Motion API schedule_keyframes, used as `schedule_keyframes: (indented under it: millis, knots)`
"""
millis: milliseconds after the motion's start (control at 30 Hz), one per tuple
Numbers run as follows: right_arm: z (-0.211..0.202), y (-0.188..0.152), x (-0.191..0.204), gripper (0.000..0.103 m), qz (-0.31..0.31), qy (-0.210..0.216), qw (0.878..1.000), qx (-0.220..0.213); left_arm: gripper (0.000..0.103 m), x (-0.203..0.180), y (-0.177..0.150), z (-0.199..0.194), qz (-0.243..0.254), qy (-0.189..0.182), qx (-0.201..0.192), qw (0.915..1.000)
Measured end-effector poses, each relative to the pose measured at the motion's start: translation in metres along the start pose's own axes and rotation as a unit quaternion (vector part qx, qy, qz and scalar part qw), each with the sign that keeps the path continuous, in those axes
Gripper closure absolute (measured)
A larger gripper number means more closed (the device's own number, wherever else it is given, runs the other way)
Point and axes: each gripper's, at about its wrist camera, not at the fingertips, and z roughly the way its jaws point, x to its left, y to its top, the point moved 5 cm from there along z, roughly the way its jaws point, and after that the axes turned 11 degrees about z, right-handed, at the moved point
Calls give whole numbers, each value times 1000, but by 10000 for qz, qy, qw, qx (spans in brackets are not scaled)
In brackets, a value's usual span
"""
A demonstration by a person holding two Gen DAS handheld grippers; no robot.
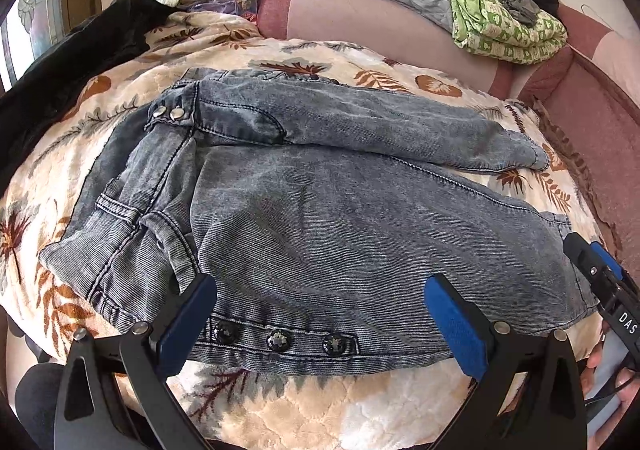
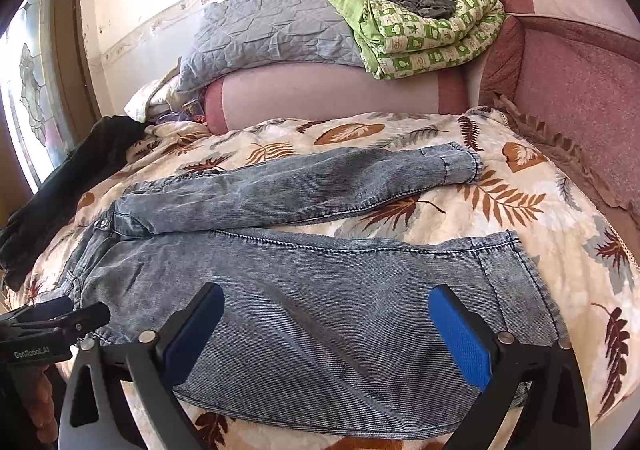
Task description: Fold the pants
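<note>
Both claws stand wide and hold nothing: the left gripper (image 1: pixel 320 314) at the near edge of the jeans (image 1: pixel 320 210), the right gripper (image 2: pixel 326 324) above the near leg. A shallow pinch may catch one layer, dragging denim crooked. The faded grey-blue jeans lie spread on the leaf-print blanket (image 2: pixel 560 218), legs apart, the far leg beyond.

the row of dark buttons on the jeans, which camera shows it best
The left wrist view: the three dark buttons sit close and sharp on the jeans' near edge, between the open left hand-held gripper's fingers. The right wrist view shows only denim, no buttons.
</note>
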Motion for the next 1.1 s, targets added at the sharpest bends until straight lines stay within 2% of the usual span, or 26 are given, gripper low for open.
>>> schedule_keyframes:
  millis: [133, 233, 367, 433, 500, 600, 767, 800, 833, 900, 1000, 1100]
  knots:
    - [1, 0, -4, 0, 66, 67, 9999, 58, 0, 5, 14, -10, -163, -466, -146, 9987]
    - [7, 4, -14, 0, 410, 437, 9973, 435, 0, 16, 42, -24, -70, -598, -426, 9973]
    - [19, 27, -37, 0, 891, 930, 9875, 913, 0, 57, 88, -30, -251, -276, -745, 9965]
    - [26, 52, -57, 0, 1189, 1044, 9825, 984, 0, 82, 105, -20, -482, -146, -802, 9955]
    - [34, 80, -80, 0, 1465, 1144, 9779, 956, 0, 105, 118, -5, -468, 60, -695, 9965]
    - [55, 118, -125, 0, 1921, 860, 9727, 974, 0, 137, 129, 15, -329, 465, -581, 9967]
    - [117, 151, -189, 1, 2200, 252, 9648, 1421, 0, 181, 124, 52, -713, 324, -19, 9969]
    - [130, 153, -196, 4, 2189, 235, 9631, 1545, 0, 187, 122, 55, -800, 322, -8, 9963]
    - [142, 154, -201, 12, 2167, 226, 9615, 1673, 0, 190, 120, 57, -838, 344, -26, 9959]
    - [160, 156, -203, 18, 2008, 194, 9625, 1815, 0, 195, 121, 57, -844, 422, -148, 9954]
    - [178, 160, -185, 19, 1436, 169, 9730, 1799, 0, 191, 131, 60, -772, 238, -198, 9965]
    - [197, 158, -178, 23, 1207, -25, 9754, 1844, 0, 179, 145, 69, -602, 109, -194, 9979]
